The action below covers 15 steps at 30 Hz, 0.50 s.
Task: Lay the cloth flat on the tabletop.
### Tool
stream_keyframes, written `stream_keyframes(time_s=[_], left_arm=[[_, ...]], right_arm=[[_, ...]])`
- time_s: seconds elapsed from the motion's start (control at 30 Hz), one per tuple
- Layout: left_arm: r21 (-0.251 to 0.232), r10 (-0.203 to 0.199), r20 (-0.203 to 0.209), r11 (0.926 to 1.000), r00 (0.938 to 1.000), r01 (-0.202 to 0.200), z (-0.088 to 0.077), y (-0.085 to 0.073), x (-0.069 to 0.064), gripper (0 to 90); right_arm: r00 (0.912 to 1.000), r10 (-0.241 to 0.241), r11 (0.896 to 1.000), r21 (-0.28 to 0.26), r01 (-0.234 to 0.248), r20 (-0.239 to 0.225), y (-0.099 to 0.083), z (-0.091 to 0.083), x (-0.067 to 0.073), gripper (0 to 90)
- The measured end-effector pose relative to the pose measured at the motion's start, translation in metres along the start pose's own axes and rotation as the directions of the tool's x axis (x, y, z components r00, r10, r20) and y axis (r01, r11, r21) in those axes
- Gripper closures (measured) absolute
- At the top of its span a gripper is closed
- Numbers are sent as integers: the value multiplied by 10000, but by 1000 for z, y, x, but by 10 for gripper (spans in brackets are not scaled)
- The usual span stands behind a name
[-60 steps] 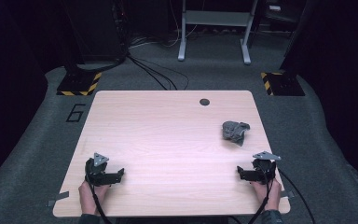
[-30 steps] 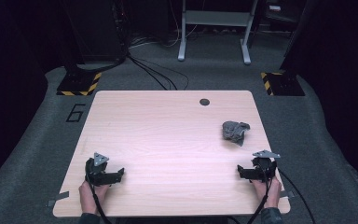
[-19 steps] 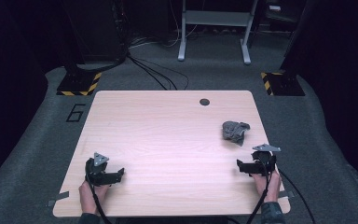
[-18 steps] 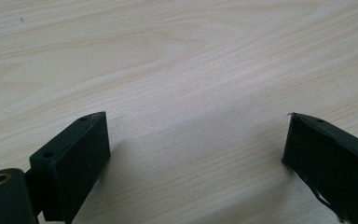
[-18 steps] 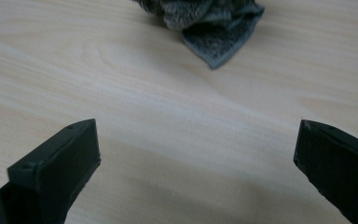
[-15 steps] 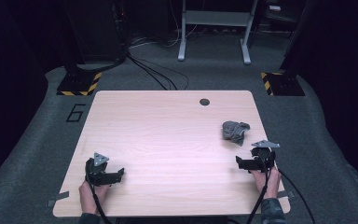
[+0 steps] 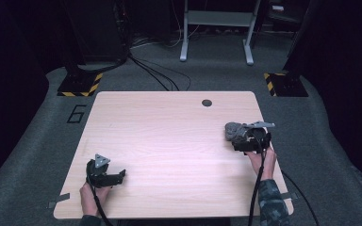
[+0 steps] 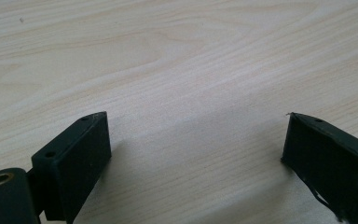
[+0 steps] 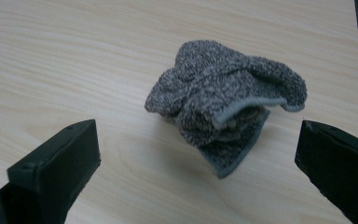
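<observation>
Between wide right tongs, crumpled grey cloth, folds plain close-up.

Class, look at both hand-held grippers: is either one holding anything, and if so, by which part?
Nothing is held. The right hand-held gripper is open, its jaws apart from the crumpled grey cloth ahead. The left hand-held gripper is open over bare table.

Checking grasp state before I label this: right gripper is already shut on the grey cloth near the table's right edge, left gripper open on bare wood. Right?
Not quite. The right gripper is open: in the right gripper view its jaws stand wide apart, with the grey cloth lying ahead of them, ungrasped. The left gripper is open over bare table.
</observation>
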<state>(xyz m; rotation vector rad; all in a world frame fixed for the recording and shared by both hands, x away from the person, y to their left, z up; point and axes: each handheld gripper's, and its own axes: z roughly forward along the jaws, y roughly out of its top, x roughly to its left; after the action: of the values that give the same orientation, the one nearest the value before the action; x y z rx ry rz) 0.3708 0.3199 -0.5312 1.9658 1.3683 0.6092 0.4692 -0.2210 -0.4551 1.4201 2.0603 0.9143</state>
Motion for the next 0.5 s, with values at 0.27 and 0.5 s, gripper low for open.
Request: stream_keyframes(time_s=[0.27, 0.5], left_arm=[[-11, -2, -5, 10000, 10000, 2, 0, 0, 0, 74], [-17, -8, -5, 10000, 10000, 8, 0, 0, 0, 74]], right_arm=[[9995, 163, 9991, 381, -174, 276, 18, 19, -5, 0], [9991, 232, 9974, 675, -255, 348, 26, 39, -10, 38]])
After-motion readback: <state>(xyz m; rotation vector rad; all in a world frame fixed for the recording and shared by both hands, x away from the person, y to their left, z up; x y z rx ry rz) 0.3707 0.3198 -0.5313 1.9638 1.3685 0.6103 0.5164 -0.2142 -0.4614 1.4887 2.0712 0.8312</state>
